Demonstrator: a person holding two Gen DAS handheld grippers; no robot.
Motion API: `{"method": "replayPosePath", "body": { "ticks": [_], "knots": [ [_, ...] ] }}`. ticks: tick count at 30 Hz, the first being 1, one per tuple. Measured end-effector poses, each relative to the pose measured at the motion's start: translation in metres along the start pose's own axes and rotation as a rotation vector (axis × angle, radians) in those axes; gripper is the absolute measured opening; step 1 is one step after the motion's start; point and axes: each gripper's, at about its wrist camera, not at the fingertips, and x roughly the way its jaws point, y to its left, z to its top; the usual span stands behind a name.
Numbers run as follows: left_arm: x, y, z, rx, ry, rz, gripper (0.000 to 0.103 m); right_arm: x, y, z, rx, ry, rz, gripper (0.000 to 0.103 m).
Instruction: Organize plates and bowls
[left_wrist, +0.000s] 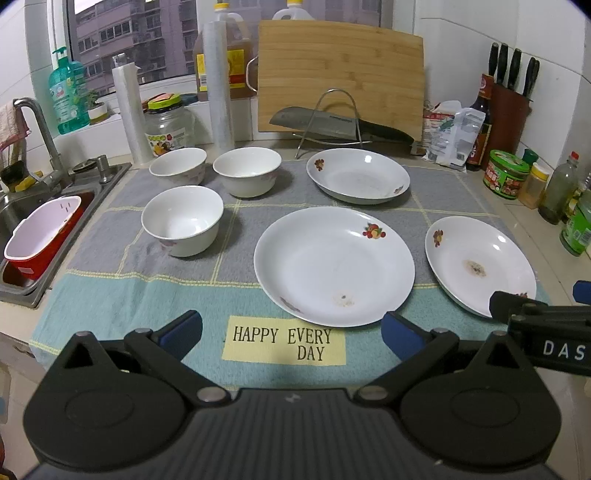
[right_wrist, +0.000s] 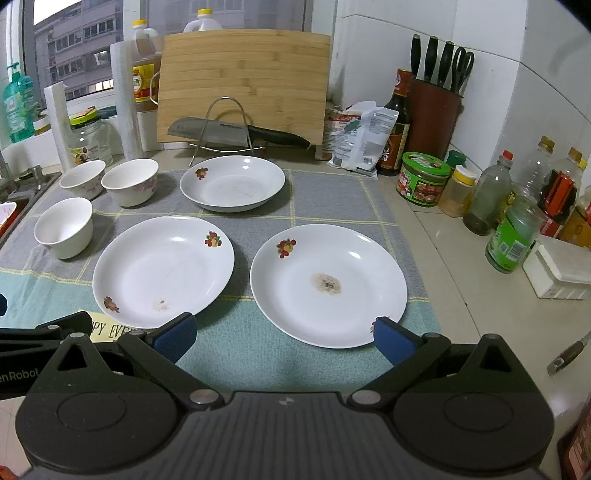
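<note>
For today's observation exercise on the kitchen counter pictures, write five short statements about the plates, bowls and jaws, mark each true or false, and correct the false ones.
1. Three white bowls stand on the cloth. True.
2. The plates are stacked in one pile. False: three plates lie apart, the far plate, the middle plate and the right plate.
3. The right plate has a brown stain at its centre. True.
4. The left gripper grips a bowl. False: its jaws stand open and empty, as do those of the right gripper.
5. A cleaver rests in a wire rack before the cutting board. True.
</note>
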Motion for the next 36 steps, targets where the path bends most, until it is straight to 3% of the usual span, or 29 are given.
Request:
{"method": "replayPosePath", "body": {
  "ticks": [36],
  "knots": [
    [0.009, 0.025, 0.010, 0.048, -0.020, -0.074, 0.102, -0.006, 0.019, 0.004, 0.019, -0.008, -0.062, 0.103]
  ]
}}
